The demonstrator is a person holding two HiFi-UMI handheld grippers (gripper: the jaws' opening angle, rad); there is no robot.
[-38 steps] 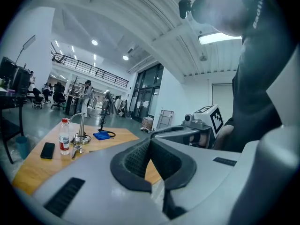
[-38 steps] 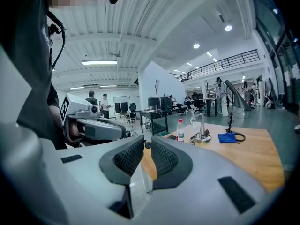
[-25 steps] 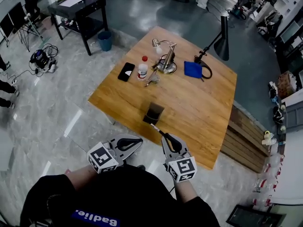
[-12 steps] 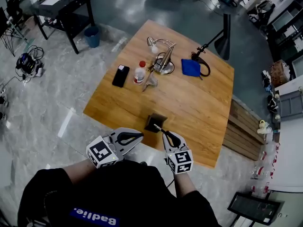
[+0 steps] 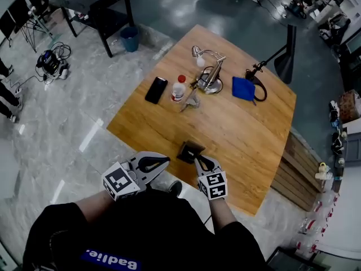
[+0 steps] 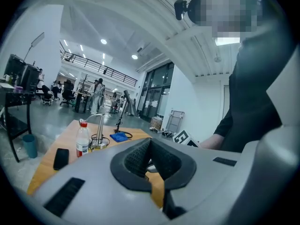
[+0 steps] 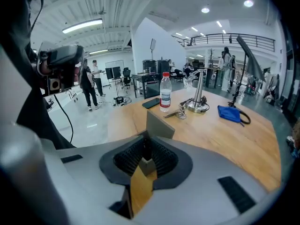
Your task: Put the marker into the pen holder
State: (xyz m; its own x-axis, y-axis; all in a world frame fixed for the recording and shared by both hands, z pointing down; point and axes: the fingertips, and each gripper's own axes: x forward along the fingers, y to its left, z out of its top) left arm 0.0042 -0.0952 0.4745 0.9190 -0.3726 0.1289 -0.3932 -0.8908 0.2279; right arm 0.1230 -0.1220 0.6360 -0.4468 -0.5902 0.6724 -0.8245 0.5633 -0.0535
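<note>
Marker (image 7: 146, 149), pinched in your right gripper (image 5: 198, 160), has just reached the pen holder (image 5: 188, 150); your left gripper (image 5: 162, 161) sits closed, empty.

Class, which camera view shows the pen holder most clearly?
Head view: the pen holder shows from above, nearly whole. The right gripper view catches only one grey wall; the left gripper view, none.

Open wood around the pen holder
The pen holder (image 5: 186, 150) stood alone by the near edge of the table (image 5: 248, 134), bare wood all round it; bottle (image 5: 179, 87), phone (image 5: 156, 90) and lamp (image 5: 210, 79) clustered well apart at the far side.
</note>
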